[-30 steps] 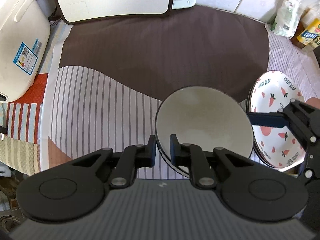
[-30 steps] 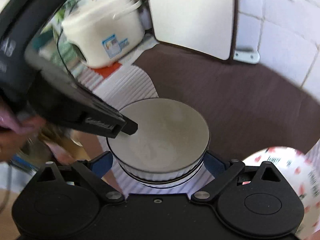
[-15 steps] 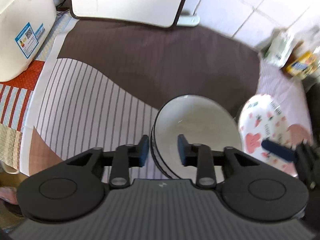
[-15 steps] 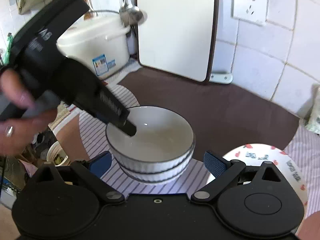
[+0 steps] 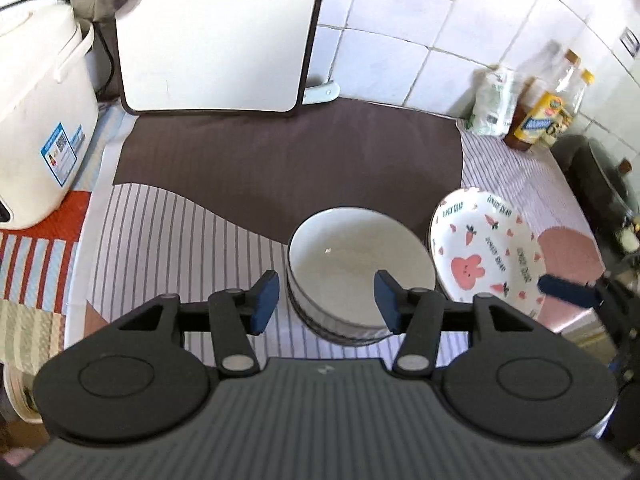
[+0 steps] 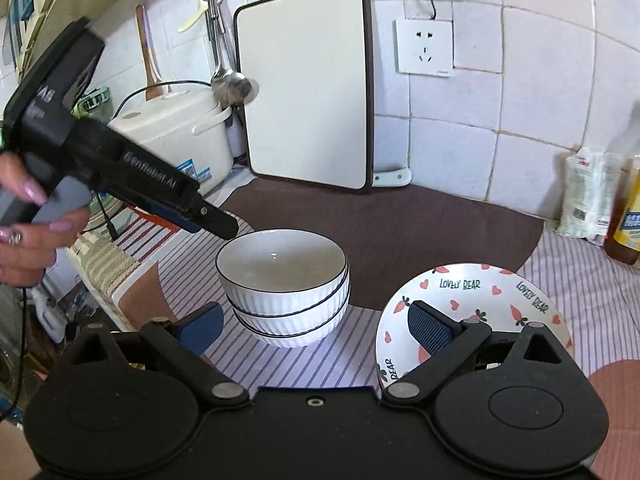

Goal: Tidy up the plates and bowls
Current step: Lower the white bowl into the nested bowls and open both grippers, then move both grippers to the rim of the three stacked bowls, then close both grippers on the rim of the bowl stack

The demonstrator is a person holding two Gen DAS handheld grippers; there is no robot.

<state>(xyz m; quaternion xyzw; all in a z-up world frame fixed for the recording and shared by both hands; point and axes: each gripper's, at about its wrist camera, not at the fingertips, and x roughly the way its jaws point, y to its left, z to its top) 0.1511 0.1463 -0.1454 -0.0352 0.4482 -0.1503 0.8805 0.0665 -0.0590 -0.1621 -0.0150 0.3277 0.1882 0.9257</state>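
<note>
Left wrist view: the left hand-held gripper, black with blue pads, has just been opening; its jaws stand apart around the near rim of a stack of white ribbed ceramic bowls with thin dark rims, neither pad touching it. The stack sits on the striped part of a brown, white-striped and pink patchwork cloth that covers the table. Just right of the bowls lies a round white plate printed with carrots, hearts and a pink rabbit. One blue pad of the right hand-held gripper reaches over the plate's near right edge. A white cutting board with a dark frame leans on the tiled far wall; a white rice cooker stands far left.

Right wrist view: the right hand-held gripper is wide open and empty, the bowl stack beyond its left pad, the plate under its right pad. At left, a hand holds the left hand-held gripper, its tip above the bowls' far left rim.
</note>
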